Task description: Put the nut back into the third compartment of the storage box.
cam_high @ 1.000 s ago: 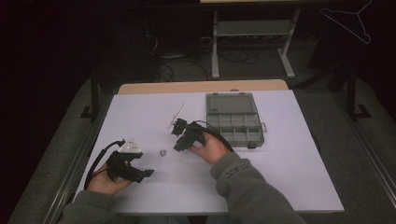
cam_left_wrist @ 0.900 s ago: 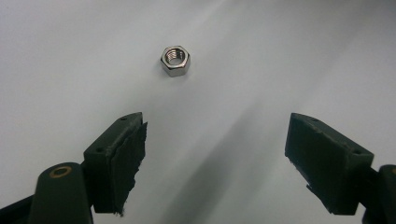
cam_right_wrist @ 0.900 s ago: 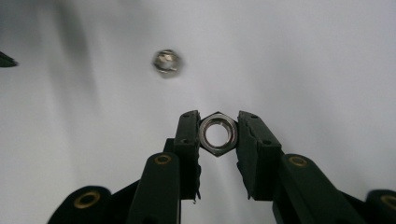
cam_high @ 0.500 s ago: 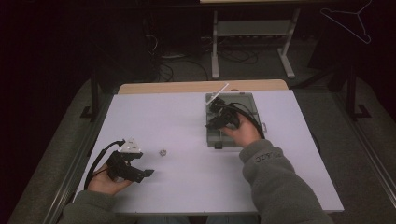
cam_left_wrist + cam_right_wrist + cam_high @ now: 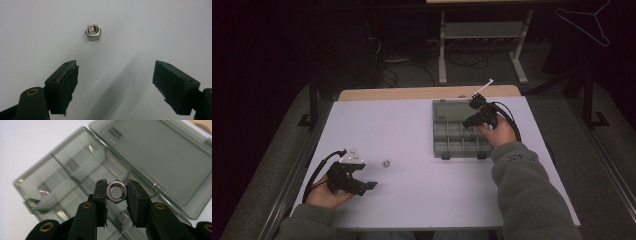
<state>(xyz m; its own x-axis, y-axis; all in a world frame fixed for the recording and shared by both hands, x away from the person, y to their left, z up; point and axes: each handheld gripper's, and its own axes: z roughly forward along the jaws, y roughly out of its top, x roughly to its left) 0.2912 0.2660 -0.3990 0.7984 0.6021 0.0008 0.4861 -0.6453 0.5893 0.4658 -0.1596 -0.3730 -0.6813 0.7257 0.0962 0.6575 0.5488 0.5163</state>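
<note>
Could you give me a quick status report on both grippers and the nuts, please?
Right gripper shut on nut over open organizer box. Left gripper open, second nut ahead. Nothing in the way.

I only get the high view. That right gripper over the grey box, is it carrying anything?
Observer: Yes, the right gripper is shut on a small steel nut, pinched by its sides.
Operator: Is the box open?
Observer: Yes, the compartment box has its clear lid folded back, and the compartments in sight look empty.
Operator: And that speck near the left hand?
Observer: A second hex nut, lying flat on the table, ahead of the left gripper, whose jaws are wide open and clear of it.
</note>
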